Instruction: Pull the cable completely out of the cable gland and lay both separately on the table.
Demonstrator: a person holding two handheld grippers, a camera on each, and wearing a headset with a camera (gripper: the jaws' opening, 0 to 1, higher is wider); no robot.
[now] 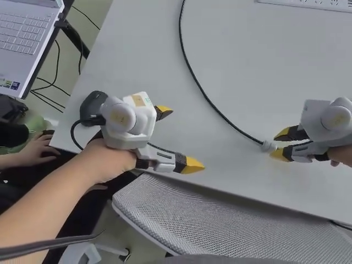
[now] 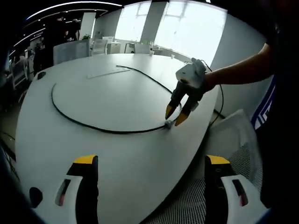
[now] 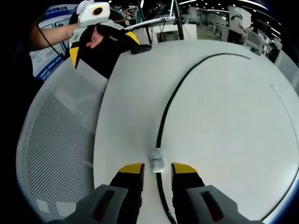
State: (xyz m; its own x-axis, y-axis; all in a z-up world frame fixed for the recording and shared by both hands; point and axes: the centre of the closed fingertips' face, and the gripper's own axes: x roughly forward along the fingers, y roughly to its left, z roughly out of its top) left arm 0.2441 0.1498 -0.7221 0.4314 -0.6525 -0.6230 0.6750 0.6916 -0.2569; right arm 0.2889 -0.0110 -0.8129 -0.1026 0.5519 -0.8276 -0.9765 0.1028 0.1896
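Note:
A long black cable (image 1: 204, 94) curves across the white table (image 1: 253, 60) and runs through a small white cable gland (image 1: 268, 146) near the front edge. My right gripper (image 1: 281, 144) is open, its yellow-tipped jaws on either side of the gland (image 3: 157, 160) without closing on it; the cable (image 3: 174, 98) passes on between them. My left gripper (image 1: 179, 137) is open and holds nothing, at the table's front left edge. The left gripper view shows the right gripper (image 2: 176, 115) over the gland (image 2: 168, 124) and the cable (image 2: 88, 124) looping away.
A mesh office chair (image 1: 220, 220) sits under the front edge. A laptop (image 1: 25, 38) stands at the far left with cables beneath it. A black mouse-like object (image 1: 91, 105) lies at the left table corner. A white strip (image 1: 308, 4) lies at the far side.

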